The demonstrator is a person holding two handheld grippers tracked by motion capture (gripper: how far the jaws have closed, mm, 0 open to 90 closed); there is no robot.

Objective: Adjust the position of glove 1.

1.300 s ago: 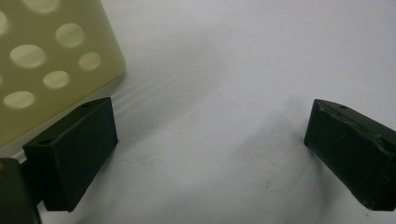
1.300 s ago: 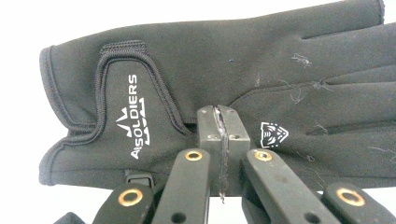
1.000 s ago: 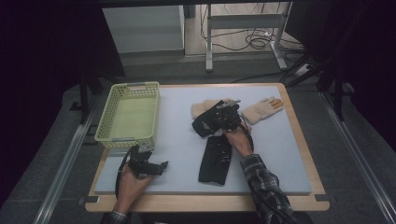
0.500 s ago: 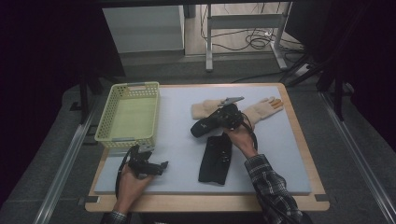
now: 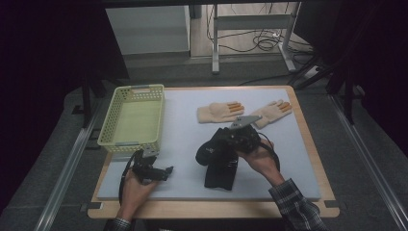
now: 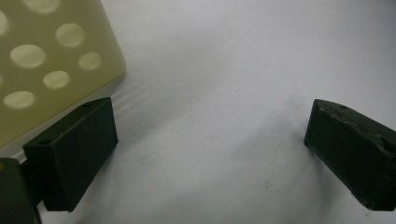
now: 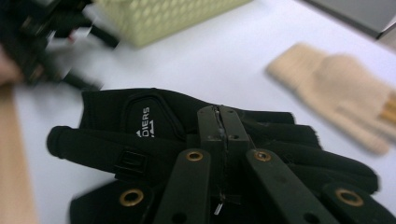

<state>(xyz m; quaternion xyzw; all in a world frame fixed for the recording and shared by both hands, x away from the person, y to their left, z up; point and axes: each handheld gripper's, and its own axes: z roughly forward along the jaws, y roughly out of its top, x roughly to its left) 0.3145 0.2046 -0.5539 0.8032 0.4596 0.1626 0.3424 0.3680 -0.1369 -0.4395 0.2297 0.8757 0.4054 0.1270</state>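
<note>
Black glove (image 5: 211, 150): lifted off the mat near the middle of the table, hanging from the right gripper over a second black glove (image 5: 222, 173) that lies flat below it; white lettering shows on its back in the right gripper view (image 7: 140, 122).
Right gripper (image 5: 236, 139): jaws pressed together, with glove fabric pinched between them; in its own view the two black jaws meet in a thin seam (image 7: 219, 122) with the glove bunched around them.
Left gripper (image 5: 166, 171): resting low at the near left of the mat, jaws spread wide over bare white surface and holding nothing (image 6: 210, 140).
Basket (image 5: 108, 137): pale yellow, perforated, at the far left of the mat, just beyond the left gripper; a corner of it shows in the left gripper view (image 6: 42, 56).
Tan gloves: one (image 5: 219, 113) and another (image 5: 273, 111) lie flat at the far side of the mat, well apart from the black pair.
Handling: the glove looks soft, light and limp, so it will likely droop and swing from a single pinch; the fabric should give good friction, and nothing about it seems fragile.
Where to hold: a fold of the thicker back panel or the cuff seems safest; a thin fingertip would probably slip out.
Risk: the dangling part may drag on the glove beneath and pull it along.
Likely next: carry it left toward the basket, keeping it high enough to clear the rim.
</note>
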